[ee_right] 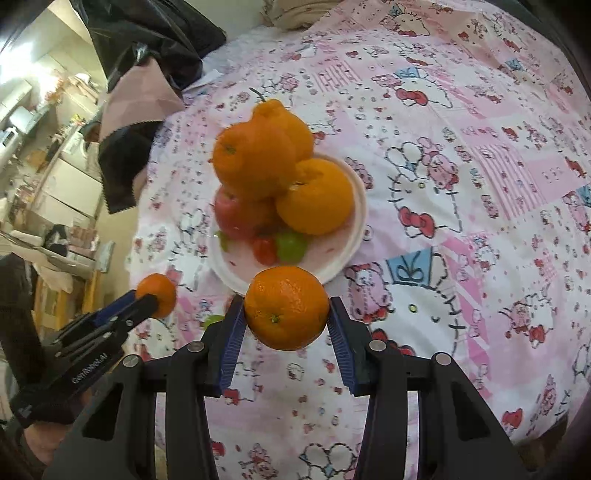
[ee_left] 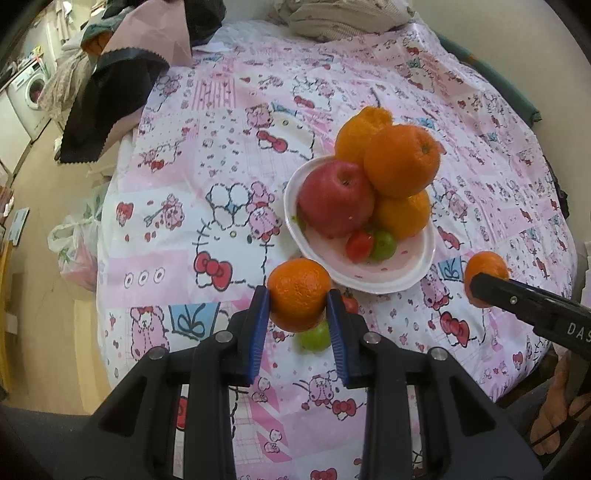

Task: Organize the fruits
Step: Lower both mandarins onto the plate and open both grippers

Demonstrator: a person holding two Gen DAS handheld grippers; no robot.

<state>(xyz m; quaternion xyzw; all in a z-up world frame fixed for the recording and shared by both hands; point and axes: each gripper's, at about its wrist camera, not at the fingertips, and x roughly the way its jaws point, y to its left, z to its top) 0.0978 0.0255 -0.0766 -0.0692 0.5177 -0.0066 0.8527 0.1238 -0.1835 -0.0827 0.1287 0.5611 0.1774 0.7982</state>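
My left gripper (ee_left: 298, 301) is shut on a small mandarin (ee_left: 298, 293) held above the cloth, near the front rim of a white plate (ee_left: 388, 280). The plate holds a red apple (ee_left: 336, 199), three stacked oranges (ee_left: 400, 164), a small red fruit (ee_left: 359, 245) and a small green fruit (ee_left: 384, 245). My right gripper (ee_right: 286, 317) is shut on a second mandarin (ee_right: 286, 308), just in front of the plate (ee_right: 343, 258). Each gripper shows in the other's view, the right one (ee_left: 476, 286) and the left one (ee_right: 147, 299). A loose green fruit (ee_left: 316, 338) and a red one (ee_left: 350, 303) lie on the cloth under my left gripper.
The round table has a pink cartoon-print cloth (ee_left: 207, 192). Dark and pink fabrics (ee_left: 110, 96) hang over the far left edge, beige cloth (ee_left: 340, 18) at the back. A plastic bag (ee_left: 75, 251) sits on the floor at left.
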